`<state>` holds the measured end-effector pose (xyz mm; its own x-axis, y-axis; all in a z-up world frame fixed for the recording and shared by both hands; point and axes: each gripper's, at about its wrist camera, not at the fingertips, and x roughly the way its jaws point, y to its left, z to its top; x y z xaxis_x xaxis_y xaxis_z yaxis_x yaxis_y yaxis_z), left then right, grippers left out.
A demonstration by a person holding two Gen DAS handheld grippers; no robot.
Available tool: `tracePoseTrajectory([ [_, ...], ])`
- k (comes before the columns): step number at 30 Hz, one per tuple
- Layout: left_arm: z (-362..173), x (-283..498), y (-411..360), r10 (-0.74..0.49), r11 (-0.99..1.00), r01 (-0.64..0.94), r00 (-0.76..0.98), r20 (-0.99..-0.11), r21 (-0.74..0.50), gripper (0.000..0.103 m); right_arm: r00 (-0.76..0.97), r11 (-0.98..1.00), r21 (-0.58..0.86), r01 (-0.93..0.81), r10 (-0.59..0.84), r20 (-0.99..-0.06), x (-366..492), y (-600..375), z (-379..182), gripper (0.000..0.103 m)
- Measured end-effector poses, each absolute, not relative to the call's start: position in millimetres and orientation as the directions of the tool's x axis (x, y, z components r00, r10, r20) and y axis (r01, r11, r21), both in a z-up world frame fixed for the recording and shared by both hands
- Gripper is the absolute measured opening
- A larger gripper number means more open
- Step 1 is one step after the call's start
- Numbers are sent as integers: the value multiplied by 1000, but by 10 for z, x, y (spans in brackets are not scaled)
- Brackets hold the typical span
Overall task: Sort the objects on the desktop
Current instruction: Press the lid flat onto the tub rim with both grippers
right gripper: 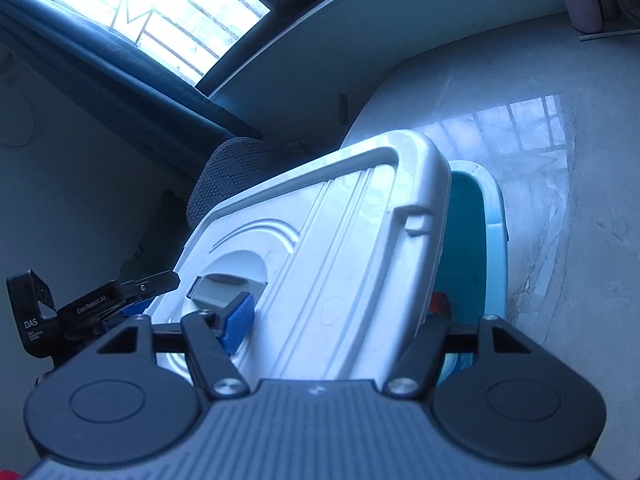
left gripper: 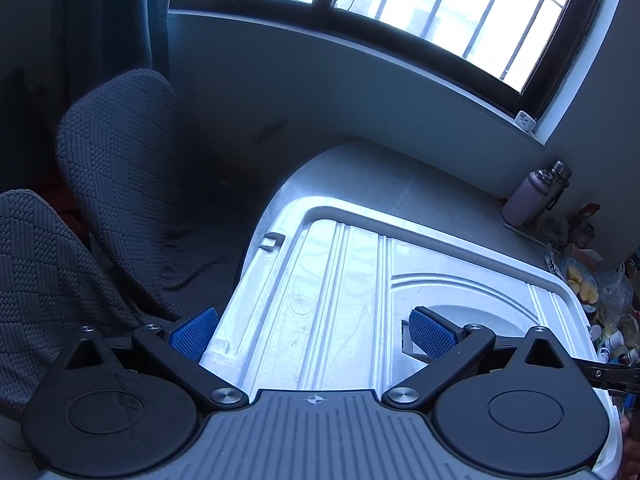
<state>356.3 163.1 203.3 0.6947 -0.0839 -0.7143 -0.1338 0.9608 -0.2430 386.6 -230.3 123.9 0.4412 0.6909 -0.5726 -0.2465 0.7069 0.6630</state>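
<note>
Both grippers share one build: the left gripper [left gripper: 312, 334] and right gripper [right gripper: 340, 320] have black linkage arms, silver pivot screws and ribbed grey housings. Blue textured pads [left gripper: 432, 330] line the fingers. At nine o'clock in the right wrist view, white "DAS" lettering marks a black bracket [right gripper: 34, 316].

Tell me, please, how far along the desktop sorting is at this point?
Done: little shows; something red seems to lie in the blue bin. In hand: the left tool and right tool both grip the white lid, tilted over the bin. Left: small bottles and clutter lie unsorted along the table edge.
</note>
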Motion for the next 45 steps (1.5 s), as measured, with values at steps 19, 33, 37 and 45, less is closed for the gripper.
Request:
tracePoseTrajectory([
  [19, 1762, 3797, 1880, -106, 952, -150, 658, -745, -268, 102, 463, 820, 560, -122, 546, -698, 4087, -2383, 1257, 75],
  [33, 1816, 3916, 1771, -96, 966, -122, 649, -755, -227, 102, 555, 927, 355, -121, 360, -750, 3994, -2466, 1420, 78],
  [37, 1813, 3911, 1728, -70, 980, -99, 632, -772, -171, 103, 534, 933, 335, -134, 353, -768, 3899, -2410, 1388, 76],
  [45, 1607, 3875, 1889, -30, 981, -141, 575, -818, -135, 103, 537, 952, 271, -141, 303, -787, 3730, -2277, 1349, 71],
])
